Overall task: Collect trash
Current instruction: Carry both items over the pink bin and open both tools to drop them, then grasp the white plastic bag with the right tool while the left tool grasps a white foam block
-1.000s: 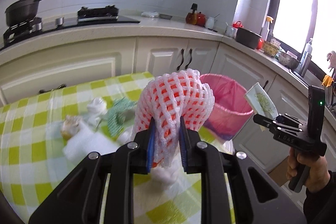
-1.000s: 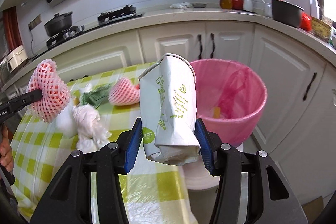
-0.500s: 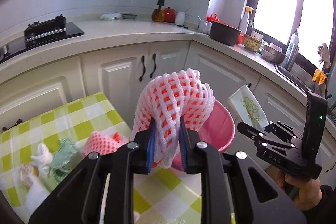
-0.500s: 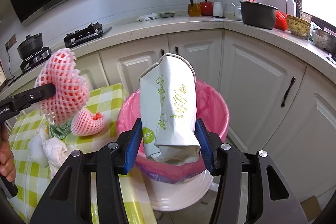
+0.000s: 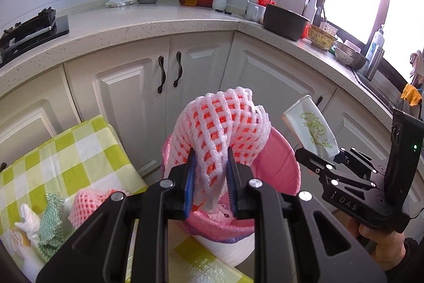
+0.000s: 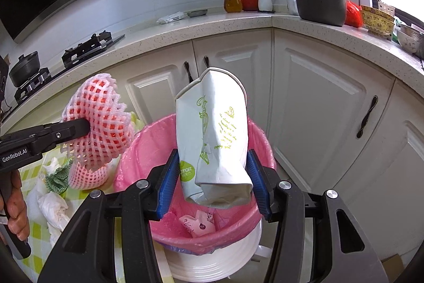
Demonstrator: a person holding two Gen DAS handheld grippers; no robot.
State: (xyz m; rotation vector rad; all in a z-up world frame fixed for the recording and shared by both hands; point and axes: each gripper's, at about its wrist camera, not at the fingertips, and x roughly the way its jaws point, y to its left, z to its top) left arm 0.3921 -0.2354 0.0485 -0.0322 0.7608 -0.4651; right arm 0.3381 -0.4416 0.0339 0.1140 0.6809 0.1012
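Left wrist view: the left gripper (image 5: 209,184) pinches a pink-and-white foam fruit net (image 5: 221,129) between its blue pads, holding it above the white trash bin lined with a pink plastic bag (image 5: 278,166). A second foam net (image 5: 91,206), a green wavy cloth (image 5: 50,219) and white crumpled tissue (image 5: 29,216) lie on the green-checked tablecloth (image 5: 74,153). Right wrist view: the right gripper (image 6: 213,182) clamps a crushed white paper cup with green print (image 6: 214,137) directly over the bin's (image 6: 135,150) opening, where a small pink wrapper (image 6: 197,223) lies inside. The left gripper (image 6: 79,127) holds its net (image 6: 99,121) beside the rim.
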